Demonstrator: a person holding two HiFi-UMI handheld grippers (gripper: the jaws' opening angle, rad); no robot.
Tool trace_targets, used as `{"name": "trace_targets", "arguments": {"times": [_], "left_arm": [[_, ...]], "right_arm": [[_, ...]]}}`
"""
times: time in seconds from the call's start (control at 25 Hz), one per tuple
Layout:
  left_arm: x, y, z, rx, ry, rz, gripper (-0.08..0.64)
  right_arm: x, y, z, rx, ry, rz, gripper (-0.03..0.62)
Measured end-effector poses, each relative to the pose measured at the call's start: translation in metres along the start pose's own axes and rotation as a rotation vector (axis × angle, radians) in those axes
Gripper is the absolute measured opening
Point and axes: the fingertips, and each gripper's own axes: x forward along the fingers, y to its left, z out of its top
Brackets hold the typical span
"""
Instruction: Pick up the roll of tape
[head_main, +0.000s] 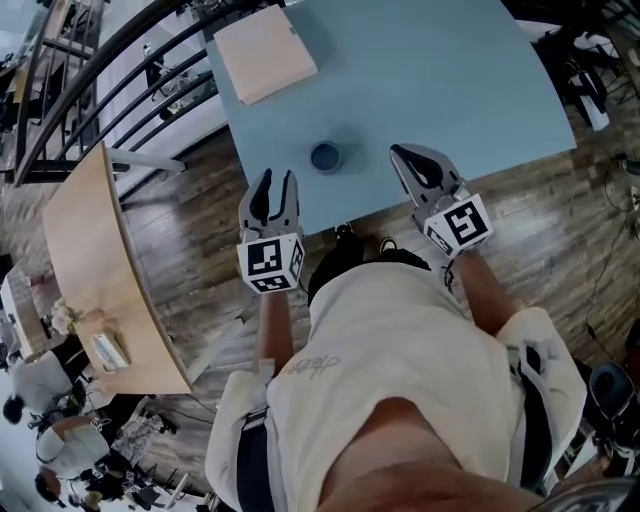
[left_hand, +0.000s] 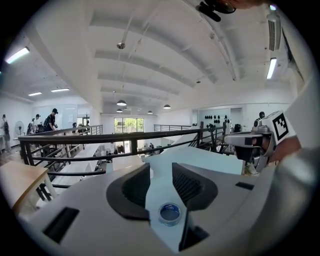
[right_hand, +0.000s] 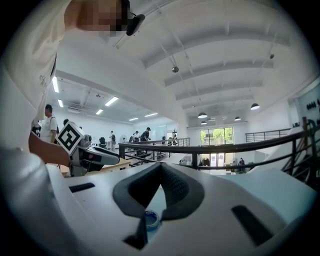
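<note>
The roll of tape (head_main: 325, 156) lies flat near the surface's (head_main: 430, 80) near edge, untouched. The left hand-held gripper (head_main: 272, 178) is empty, jaws apart; the right hand-held gripper (head_main: 398, 152) has its tips together. A shallow approach could probably nudge the low roll off that edge.

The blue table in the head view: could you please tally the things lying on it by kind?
Roll of blue tape: 1
Tan board: 1
Total: 2
</note>
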Motion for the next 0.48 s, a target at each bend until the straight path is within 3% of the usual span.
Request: {"name": "trace_targets", "arguments": {"times": [0.16,0.48], "left_arm": [[0.018,0.017,0.003,-0.01,-0.009,-0.045,0.146],[0.047,0.025,-0.004,-0.02,0.005,-0.152,0.146]], "right_arm": [[0.022,0.0,0.008,-0.035,0.012,-0.028,0.008],[0.043,-0.006,0.01,-0.002,0.017,-0.101,0.008]]}}
